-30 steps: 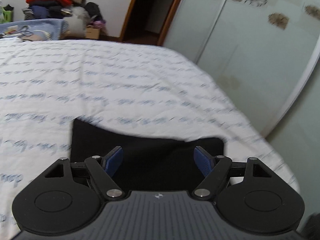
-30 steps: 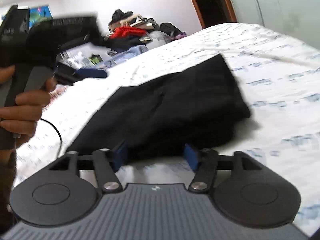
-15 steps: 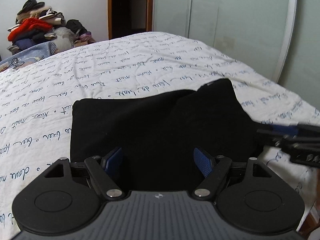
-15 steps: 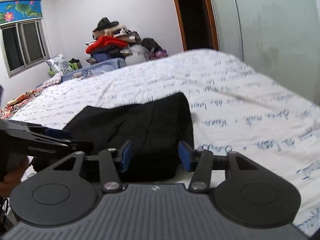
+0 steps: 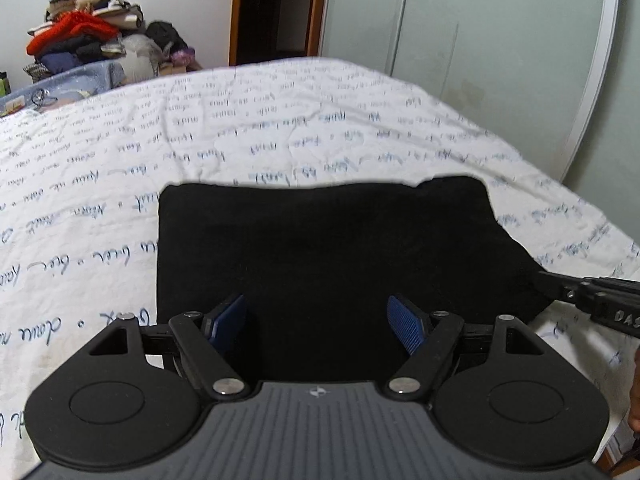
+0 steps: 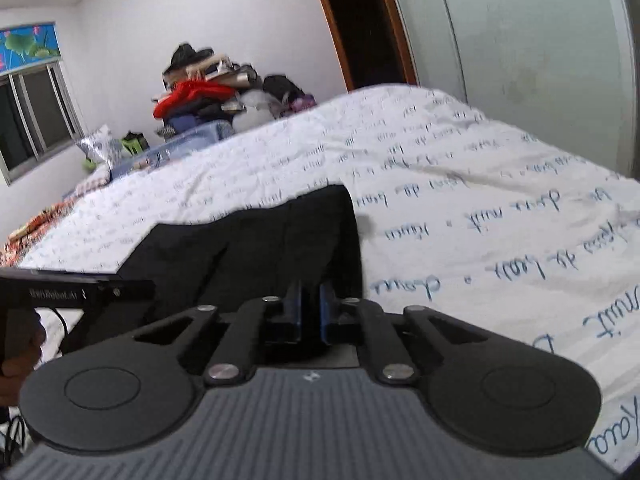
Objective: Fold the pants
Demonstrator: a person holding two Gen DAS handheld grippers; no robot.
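Observation:
Folded black pants (image 5: 320,240) lie flat on a white bedsheet (image 5: 280,128) printed with blue handwriting. My left gripper (image 5: 316,320) hovers low over their near edge, open, its blue pads wide apart with nothing pinched. My right gripper (image 6: 310,308) is shut on the near edge of the pants (image 6: 260,248), black cloth pinched between its blue pads. In the left wrist view the right gripper (image 5: 546,278) reaches in from the right to the pants' right corner. The left gripper's body (image 6: 80,292), held by a hand, shows at the left of the right wrist view.
A heap of clothes (image 5: 80,40) sits beyond the bed's far end, beside a dark doorway (image 5: 276,8). Pale green wardrobe doors (image 5: 480,40) run along the bed's right side. A window (image 6: 28,116) is at the far left.
The right gripper's jaws closed from wide apart onto the pants' near edge. The left gripper sank and rolled level, so more of the pants shows ahead of it.

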